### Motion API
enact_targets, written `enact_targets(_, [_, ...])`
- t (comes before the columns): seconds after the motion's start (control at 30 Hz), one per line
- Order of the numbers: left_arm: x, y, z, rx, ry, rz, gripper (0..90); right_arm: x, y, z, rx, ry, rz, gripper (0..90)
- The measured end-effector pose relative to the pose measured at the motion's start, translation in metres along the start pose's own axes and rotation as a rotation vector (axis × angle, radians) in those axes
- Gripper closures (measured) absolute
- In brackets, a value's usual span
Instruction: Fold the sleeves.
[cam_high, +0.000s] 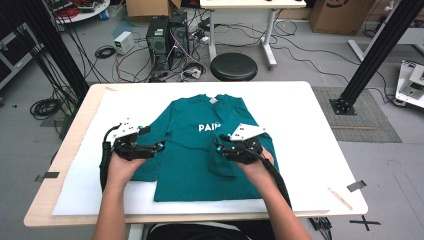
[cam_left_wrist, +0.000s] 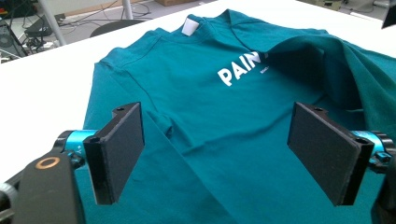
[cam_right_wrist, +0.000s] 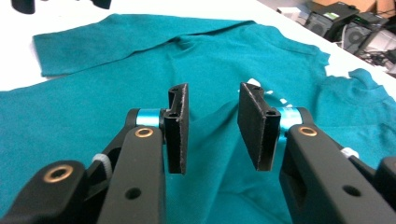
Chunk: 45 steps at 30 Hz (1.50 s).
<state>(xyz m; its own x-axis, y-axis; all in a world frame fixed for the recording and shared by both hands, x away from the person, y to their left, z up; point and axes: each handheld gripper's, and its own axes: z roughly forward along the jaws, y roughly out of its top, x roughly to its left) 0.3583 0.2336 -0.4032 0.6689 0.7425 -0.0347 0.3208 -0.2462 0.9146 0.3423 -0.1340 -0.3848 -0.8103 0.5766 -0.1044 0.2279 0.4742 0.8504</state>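
A teal T-shirt (cam_high: 192, 167) lies flat on the white sheet, collar away from me, with white letters "PAIN" (cam_high: 208, 127) on the chest. Its right side is folded inward, and the flap (cam_left_wrist: 327, 60) covers the end of the print. My left gripper (cam_high: 152, 137) hovers over the shirt's left side near the sleeve; its jaws (cam_left_wrist: 219, 149) stand wide open with only flat cloth below them. My right gripper (cam_high: 222, 142) sits on the folded flap. Its jaws (cam_right_wrist: 212, 126) are apart, a raised ridge of teal cloth (cam_right_wrist: 219, 116) runs between them, and the pads do not press on it.
A white sheet (cam_high: 310, 150) covers most of the wooden table (cam_high: 75, 145). A strip of black tape (cam_high: 356, 185) and a wooden stick (cam_high: 340, 197) lie near the front right corner. Beyond the far edge are a black stool (cam_high: 233, 66), computers and cables on the floor.
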Motion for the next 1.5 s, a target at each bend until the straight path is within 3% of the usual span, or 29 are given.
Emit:
enact_targets(0.27, [0.0,0.0,-0.001,0.0,0.001,0.0,18.8,0.013,-0.013,0.0,0.035,0.05,-0.02,61.6])
enact_targets(0.6, [0.001,0.0,-0.001,0.001,0.003,0.001,18.8,0.03,-0.029,0.019,0.116,0.118,-0.05,52.1])
enact_targets(0.83, [0.002,-0.001,-0.001,-0.001,0.004,-0.002,18.8,0.039,-0.036,0.038,0.213,0.144,-0.078,52.7])
enact_targets(0.9, [0.002,0.0,-0.002,-0.001,0.004,-0.004,18.8,0.04,-0.038,0.043,0.243,0.139,-0.099,59.0])
enact_targets(0.97, [0.002,-0.001,-0.001,0.003,0.006,0.0,18.9,0.039,-0.04,0.043,0.241,0.153,-0.079,72.5])
enact_targets(1.13, [0.001,-0.001,-0.001,0.004,0.002,-0.003,18.8,0.038,-0.039,0.042,0.239,0.128,-0.081,85.2])
enact_targets(1.3, [0.002,0.0,-0.003,-0.001,0.006,-0.001,18.8,0.04,-0.034,0.037,0.189,0.145,-0.069,86.3])
enact_targets(1.37, [0.003,0.0,-0.003,-0.002,0.006,-0.002,18.8,0.046,-0.024,0.032,0.136,0.158,-0.079,86.7])
enact_targets(1.5, [0.003,0.0,-0.004,-0.002,0.009,-0.001,18.8,0.055,-0.011,0.027,0.092,0.176,-0.091,87.1])
